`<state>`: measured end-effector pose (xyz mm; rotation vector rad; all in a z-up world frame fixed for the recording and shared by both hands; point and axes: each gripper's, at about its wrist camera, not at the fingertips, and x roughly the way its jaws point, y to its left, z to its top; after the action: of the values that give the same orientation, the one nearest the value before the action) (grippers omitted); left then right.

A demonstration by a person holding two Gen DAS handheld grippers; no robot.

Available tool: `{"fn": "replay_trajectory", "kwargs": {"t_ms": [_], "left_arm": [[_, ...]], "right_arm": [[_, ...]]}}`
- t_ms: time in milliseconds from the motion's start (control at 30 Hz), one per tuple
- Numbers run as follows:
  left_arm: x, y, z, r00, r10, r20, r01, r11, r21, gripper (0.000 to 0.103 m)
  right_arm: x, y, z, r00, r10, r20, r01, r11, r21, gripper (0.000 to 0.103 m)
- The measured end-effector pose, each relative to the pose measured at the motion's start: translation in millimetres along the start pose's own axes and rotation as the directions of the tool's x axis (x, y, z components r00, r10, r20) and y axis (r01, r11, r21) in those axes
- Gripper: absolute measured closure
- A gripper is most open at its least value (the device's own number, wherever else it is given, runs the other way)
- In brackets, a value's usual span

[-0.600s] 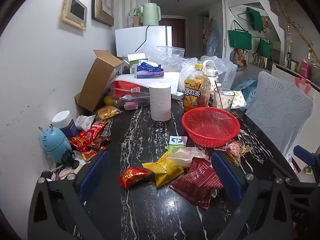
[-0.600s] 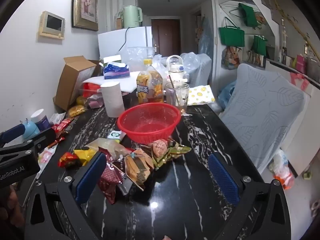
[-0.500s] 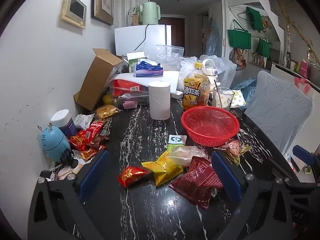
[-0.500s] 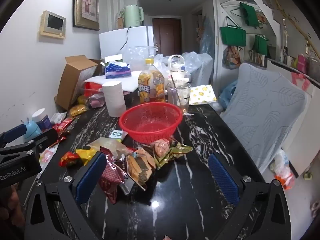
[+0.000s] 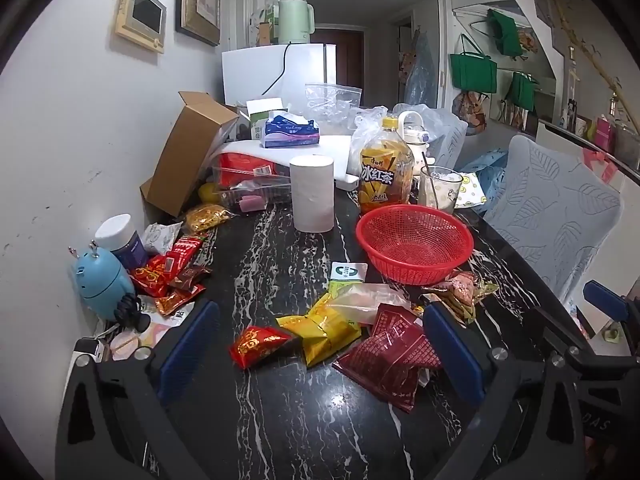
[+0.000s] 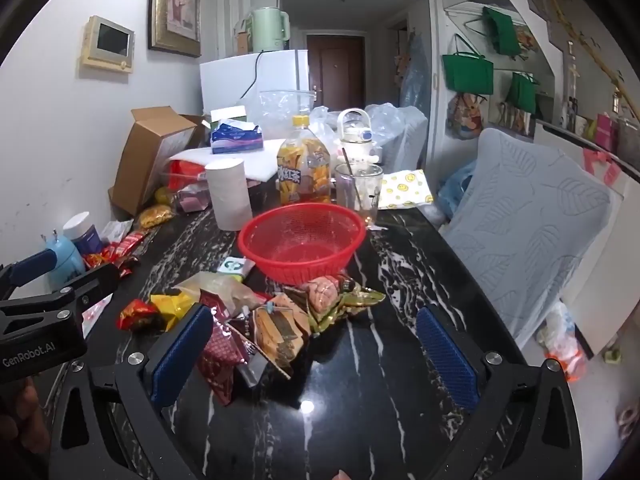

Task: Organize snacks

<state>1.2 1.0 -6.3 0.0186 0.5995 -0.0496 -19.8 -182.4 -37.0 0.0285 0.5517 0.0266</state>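
Little moved since the earlier frames: whole scene slid slightly down and right in both wrist views, snacks lying as before. Left gripper (image 5: 320,354): spread to full width, blue pads clear of everything, nothing held; tilted down toward the black marbled table (image 5: 280,420). Between its fingers: red-and-gold packet (image 5: 258,345), yellow packet (image 5: 330,330), clear pouch (image 5: 366,296); against the inner face of its right finger, dark red packet (image 5: 390,356), touch not certain. Beyond the fingertips: green-and-white sachet (image 5: 347,273), then red basket (image 5: 416,242), empty, upright. Outside its left finger: heap of red wrappers (image 5: 168,272) beside a blue gadget (image 5: 100,280). Right gripper (image 6: 314,344): likewise spread fully, empty, tilted down over the same table. Just inside its left finger: patterned maroon packet (image 6: 220,354) and brown striped packet (image 6: 280,330), pad close to the maroon one, contact unclear. Ahead, between the fingers: pink sweet with green-gold wrapper (image 6: 340,298) just short of the basket. Behind the basket: paper roll (image 6: 230,194), tea bottle (image 6: 304,172), glass cup (image 6: 358,192). Left gripper body visible at the right view's left edge.
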Motion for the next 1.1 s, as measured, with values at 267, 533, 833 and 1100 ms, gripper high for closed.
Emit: {"fn": "replay_trajectory", "kwargs": {"t_ms": [267, 533, 833, 1100], "left_arm": [[0.3, -0.3, -2.8, 1.000, -0.005, -0.007, 0.005, 1.000, -0.002, 0.000], [0.2, -1.3, -2.9, 1.000, -0.007, -0.012, 0.007, 1.000, 0.004, 0.000], [-1.2, -4.1, -4.4, 1.000, 0.002, -0.013, -0.002, 1.000, 0.011, 0.000], [-2.2, -2.5, -5.3, 1.000, -0.016, -0.019, 0.016, 1.000, 0.003, 0.000]], "right_arm": [[-2.0, -0.6, -0.7, 1.000, -0.010, 0.011, 0.010, 1.000, -0.008, 0.000], [-3.9, 0.1, -0.8, 1.000, 0.001, 0.006, 0.000, 1.000, -0.013, 0.000], [-7.4, 0.7, -1.0, 1.000, -0.012, 0.013, 0.012, 1.000, -0.024, 0.000], [-7.4, -0.1, -2.0, 1.000, -0.006, 0.007, 0.006, 1.000, -0.026, 0.000]]}}
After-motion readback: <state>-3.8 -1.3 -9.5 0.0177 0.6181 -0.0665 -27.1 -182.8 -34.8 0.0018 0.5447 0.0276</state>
